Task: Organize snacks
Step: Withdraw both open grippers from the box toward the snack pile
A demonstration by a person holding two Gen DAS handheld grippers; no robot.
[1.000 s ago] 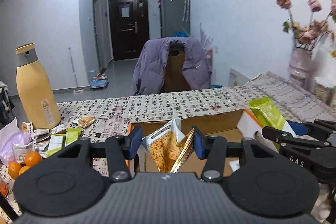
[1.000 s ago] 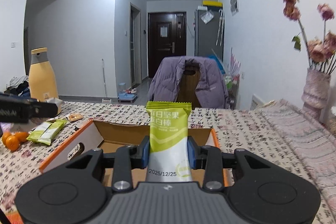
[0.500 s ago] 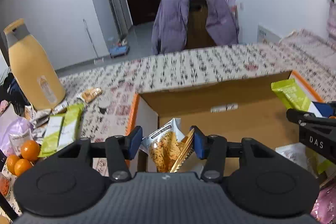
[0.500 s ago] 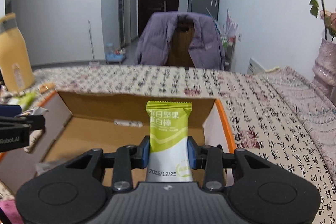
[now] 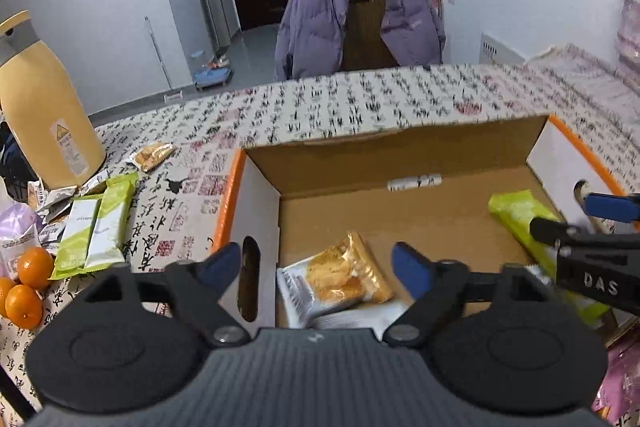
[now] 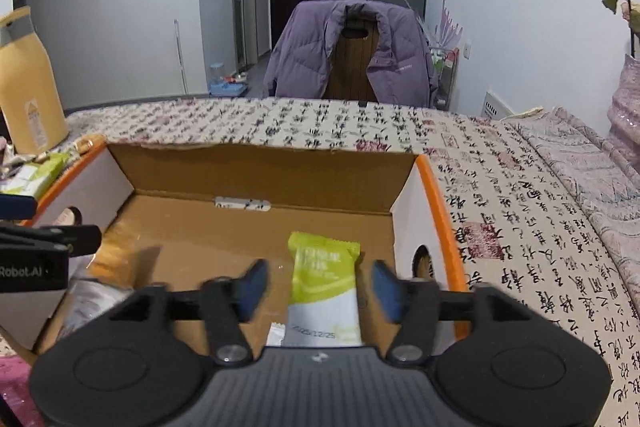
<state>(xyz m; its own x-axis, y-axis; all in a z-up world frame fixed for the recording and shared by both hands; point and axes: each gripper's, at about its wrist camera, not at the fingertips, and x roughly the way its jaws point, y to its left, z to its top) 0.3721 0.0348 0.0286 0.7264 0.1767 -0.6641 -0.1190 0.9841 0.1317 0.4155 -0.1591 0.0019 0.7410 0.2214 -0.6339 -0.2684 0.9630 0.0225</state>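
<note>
Over the cardboard box [image 5: 260, 183] on the surface [image 5: 360, 99], the left gripper [image 5: 316, 267] is gaping wide, jaws just opening, above the orange cookie packet [image 5: 344, 275]. Right gripper [image 6: 316, 287], jaws likewise just opening, is flanking the green bar [image 6: 324, 279] without pressing it.

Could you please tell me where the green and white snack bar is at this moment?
In the right wrist view, the green and white snack bar sits inside the orange-rimmed cardboard box, near its right wall, between the open right gripper's fingers.

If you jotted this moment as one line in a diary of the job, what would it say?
left tool: open, jaws just opened, orange snack packet released | right tool: open, just opened, green bar released | both in cardboard box
</note>
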